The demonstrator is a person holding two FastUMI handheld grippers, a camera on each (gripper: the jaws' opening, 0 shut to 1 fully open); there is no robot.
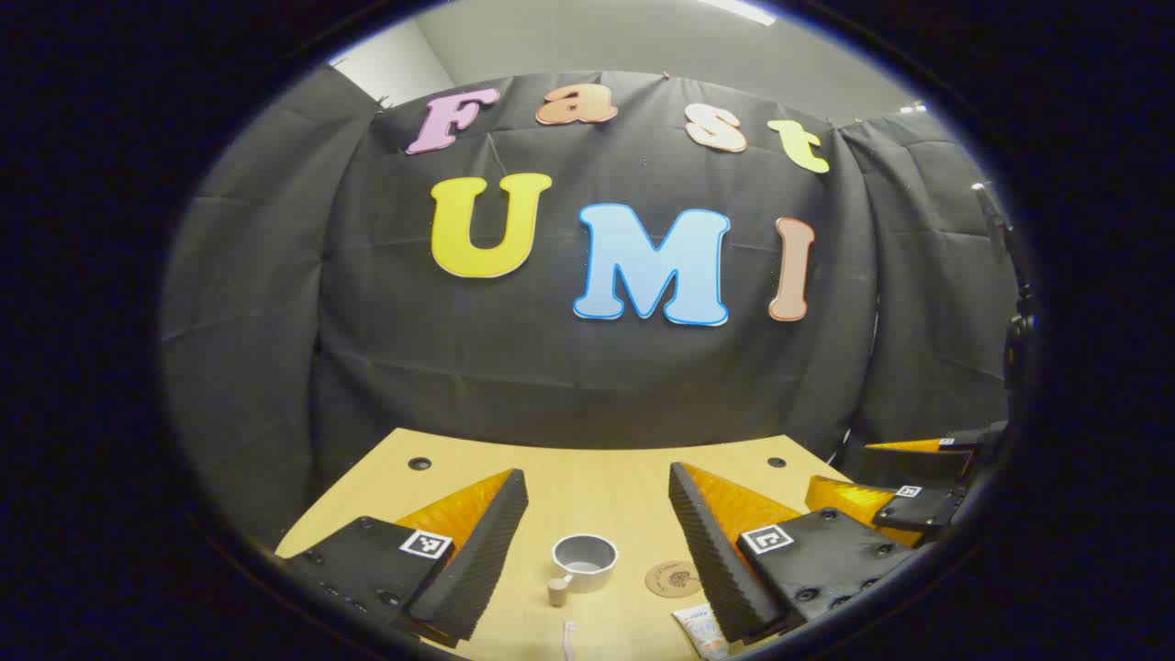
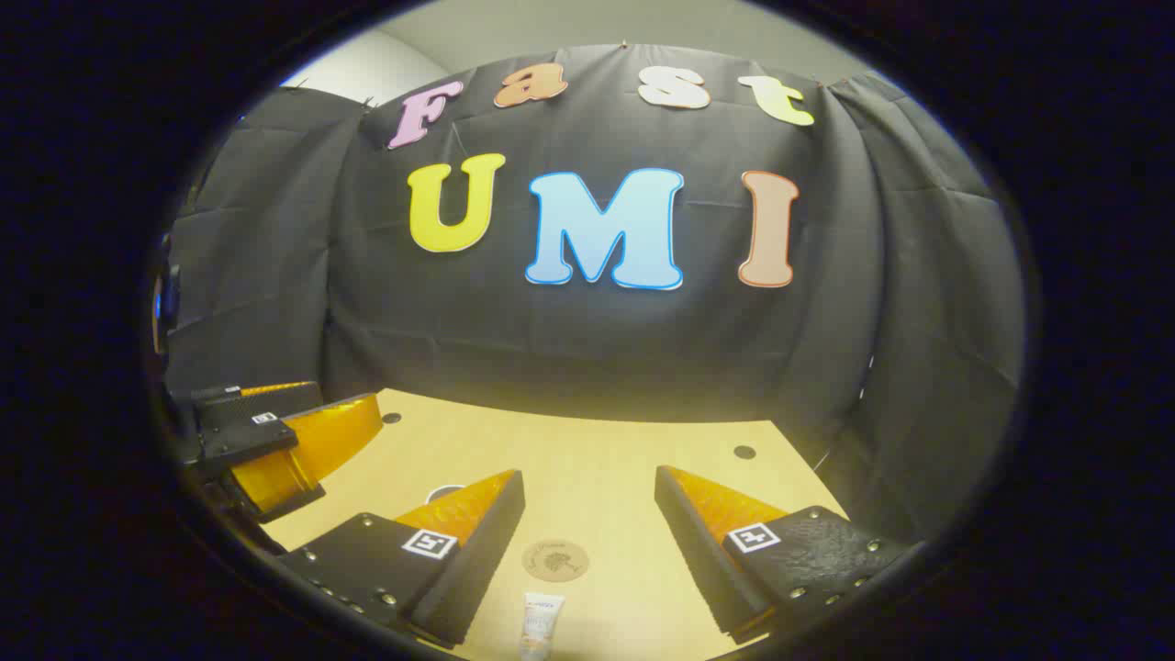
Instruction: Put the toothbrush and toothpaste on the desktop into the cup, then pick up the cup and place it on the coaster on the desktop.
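Left gripper [image 1: 597, 542]: spread, empty | right gripper [image 2: 587, 528]: spread, empty | white toothbrush [image 1: 569, 638], white toothpaste tube [image 2: 542, 620] flat on wooden desktop [image 2: 597, 468] near grey handled cup [image 1: 584, 560], round cork coaster [image 2: 555, 559] | advise: descend squarely, pinch toothbrush mid-handle.

One cup [image 1: 584, 561], one coaster [image 1: 673, 579], one toothbrush [image 1: 569, 637], one toothpaste tube [image 1: 701, 630], two tools, left [image 1: 598, 500] and right [image 2: 587, 500]

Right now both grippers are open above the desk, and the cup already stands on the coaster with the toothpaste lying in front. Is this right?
Not quite. The left gripper view shows the cup standing on the desk beside the coaster, not on it. The rest holds: the left gripper and the right gripper have their jaws apart above the desk, and the toothpaste lies in front.
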